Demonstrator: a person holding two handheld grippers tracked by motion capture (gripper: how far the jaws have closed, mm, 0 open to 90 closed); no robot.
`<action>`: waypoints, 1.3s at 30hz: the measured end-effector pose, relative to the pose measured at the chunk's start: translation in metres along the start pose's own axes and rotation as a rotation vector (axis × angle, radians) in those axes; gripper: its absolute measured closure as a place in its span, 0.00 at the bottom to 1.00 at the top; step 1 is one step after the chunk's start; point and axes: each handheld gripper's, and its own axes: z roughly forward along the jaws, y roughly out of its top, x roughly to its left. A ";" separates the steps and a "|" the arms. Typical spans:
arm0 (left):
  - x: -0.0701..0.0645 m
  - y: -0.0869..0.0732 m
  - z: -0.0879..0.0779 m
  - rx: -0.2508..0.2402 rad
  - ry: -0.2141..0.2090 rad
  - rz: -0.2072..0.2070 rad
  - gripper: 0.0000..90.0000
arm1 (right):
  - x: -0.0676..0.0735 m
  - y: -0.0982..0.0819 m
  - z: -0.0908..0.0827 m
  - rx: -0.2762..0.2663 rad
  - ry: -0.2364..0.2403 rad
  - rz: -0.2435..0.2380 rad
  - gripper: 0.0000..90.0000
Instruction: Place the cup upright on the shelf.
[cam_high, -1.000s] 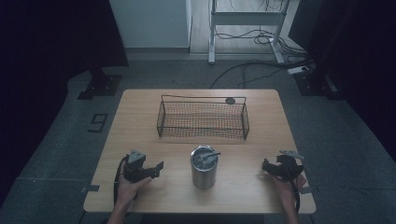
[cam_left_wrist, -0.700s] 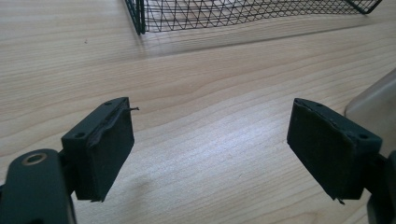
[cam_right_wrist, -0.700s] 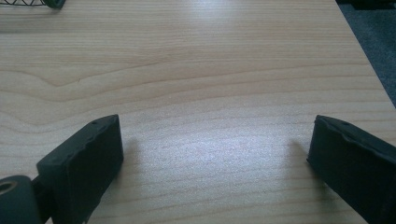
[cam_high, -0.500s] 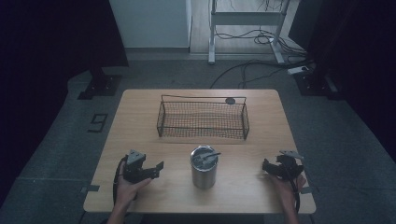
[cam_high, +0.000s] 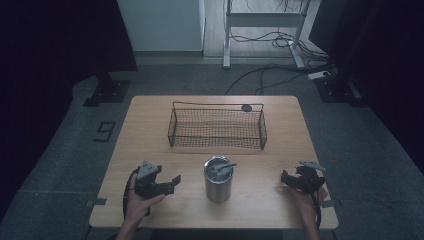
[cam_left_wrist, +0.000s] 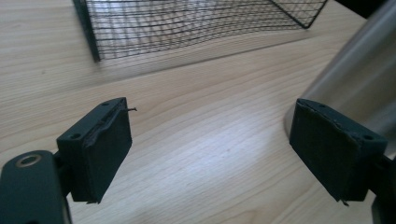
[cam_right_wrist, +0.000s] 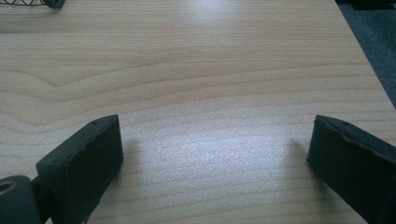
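A wooden table (cam_high: 150, 125) has a black wire basket (cam_high: 217, 127) near its far side and a shiny metal cup (cam_high: 218, 179) near the front, about in the middle. The cup stands straight up, and something thin and grey lies across its top, too small to make out. A small dark round thing (cam_high: 246, 107) sits on the table just behind the basket, near its right end. The left gripper (cam_high: 167, 186) is in the person's left hand (cam_high: 137, 202), near the front left of the table, and it points toward the cup. It is near the cup but apart from it. In the left gripper view its two black jaws stand wide apart with bare wood between them; they have just been opening, and they hold nothing. The side of the cup (cam_left_wrist: 359, 88) shows right behind the right-hand jaw in that view, and the basket (cam_left_wrist: 196, 23) is farther off at the top. The right gripper (cam_high: 290, 179) is in the person's right hand (cam_high: 305, 200), near the front right corner of the table, well apart from the cup. In the right gripper view its jaws are wide apart too, with bare table (cam_right_wrist: 210, 84) between them, and they hold nothing
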 end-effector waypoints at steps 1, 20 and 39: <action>0.000 0.000 0.000 0.000 0.000 0.000 0.15 | 0.000 0.000 0.000 0.000 0.000 0.000 0.04; -0.036 0.003 0.003 0.012 -0.126 0.091 0.11 | 0.000 0.000 0.000 0.000 0.001 0.000 0.04; -0.065 0.002 0.021 0.042 -0.167 0.157 0.07 | 0.000 0.000 0.000 0.000 0.000 0.001 0.04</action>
